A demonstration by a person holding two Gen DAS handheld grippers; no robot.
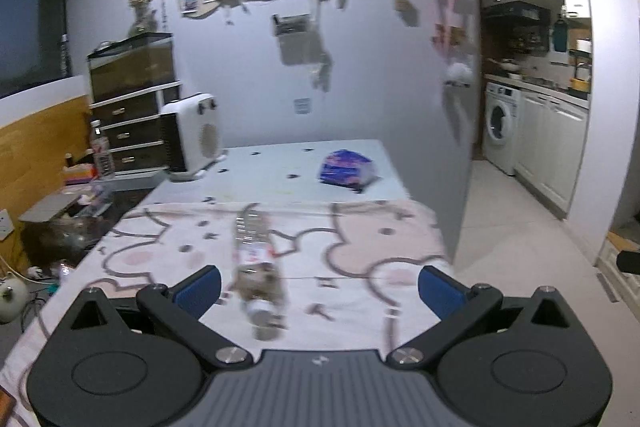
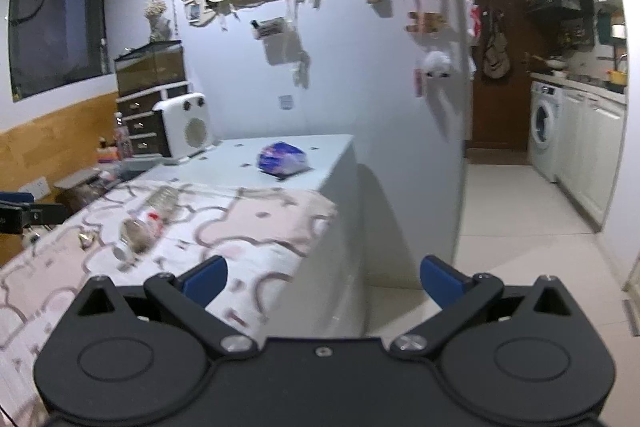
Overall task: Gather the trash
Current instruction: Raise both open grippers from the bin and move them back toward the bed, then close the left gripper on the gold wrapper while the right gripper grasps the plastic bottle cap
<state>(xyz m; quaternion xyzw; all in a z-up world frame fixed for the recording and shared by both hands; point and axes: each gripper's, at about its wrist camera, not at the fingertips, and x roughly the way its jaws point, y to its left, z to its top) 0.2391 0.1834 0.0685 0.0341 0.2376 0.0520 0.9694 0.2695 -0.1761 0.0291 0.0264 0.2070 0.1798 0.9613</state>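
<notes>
An empty clear plastic bottle [image 1: 256, 267] lies on the pink cartoon-print cloth [image 1: 360, 251], its cap end toward me. My left gripper [image 1: 318, 293] is open above the cloth, and the bottle's near end sits between its blue pads, closer to the left one. The same bottle [image 2: 146, 223] shows at the left in the right wrist view. A blue and purple snack bag [image 1: 347, 167] rests on the white table top behind; the bag [image 2: 282, 158] appears there too. My right gripper [image 2: 323, 281] is open over the cloth's right edge, holding nothing.
A white heater [image 1: 192, 135] stands at the table's back left. Dark drawers [image 1: 132, 131] with a glass tank sit beside it. A small crumpled scrap [image 2: 86, 239] lies on the cloth left of the bottle. Tiled floor [image 2: 500, 235] leads right to a washing machine [image 2: 546, 129].
</notes>
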